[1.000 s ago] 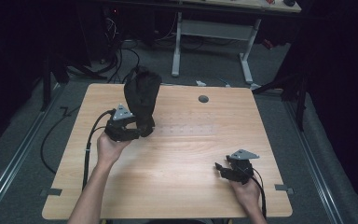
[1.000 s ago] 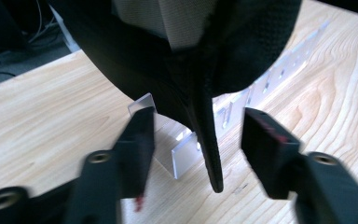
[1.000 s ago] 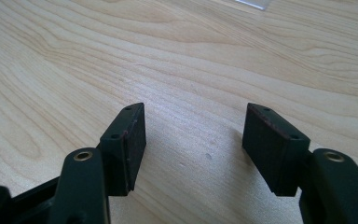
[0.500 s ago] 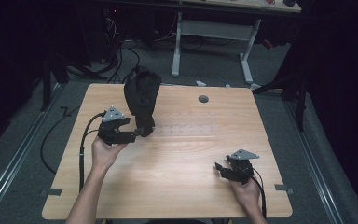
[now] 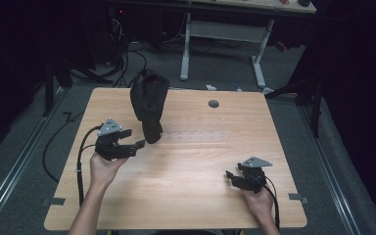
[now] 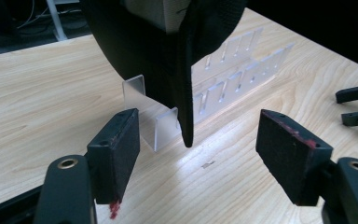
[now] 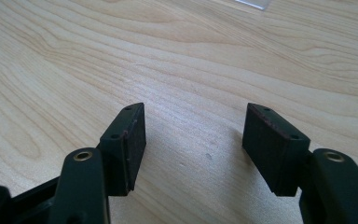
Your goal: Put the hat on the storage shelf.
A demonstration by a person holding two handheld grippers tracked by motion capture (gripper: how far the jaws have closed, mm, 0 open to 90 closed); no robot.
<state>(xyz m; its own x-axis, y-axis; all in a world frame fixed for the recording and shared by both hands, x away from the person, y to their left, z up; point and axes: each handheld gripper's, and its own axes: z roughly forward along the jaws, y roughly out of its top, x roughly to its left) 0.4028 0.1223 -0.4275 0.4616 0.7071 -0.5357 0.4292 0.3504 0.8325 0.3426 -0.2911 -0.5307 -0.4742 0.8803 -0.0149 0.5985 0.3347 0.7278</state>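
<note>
On the counter (image 5: 186, 161) left of centre, 1 black shoe (image 5: 149, 105) stands on a clear rack (image 6: 223, 88); rack's slots show in left tongs view, barely from high view. Left tongs (image 5: 129, 145) wide open, empty, shoe just ahead w/ its edge between jaws. Right tongs (image 5: 231, 177) well apart near right edge, open, empty. 2 tongs.

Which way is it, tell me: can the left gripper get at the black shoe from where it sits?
Probably yes. The left gripper is open and faces the black shoe, which stands propped on a clear rack. Only bare table lies between them, so the way looks free.
</note>
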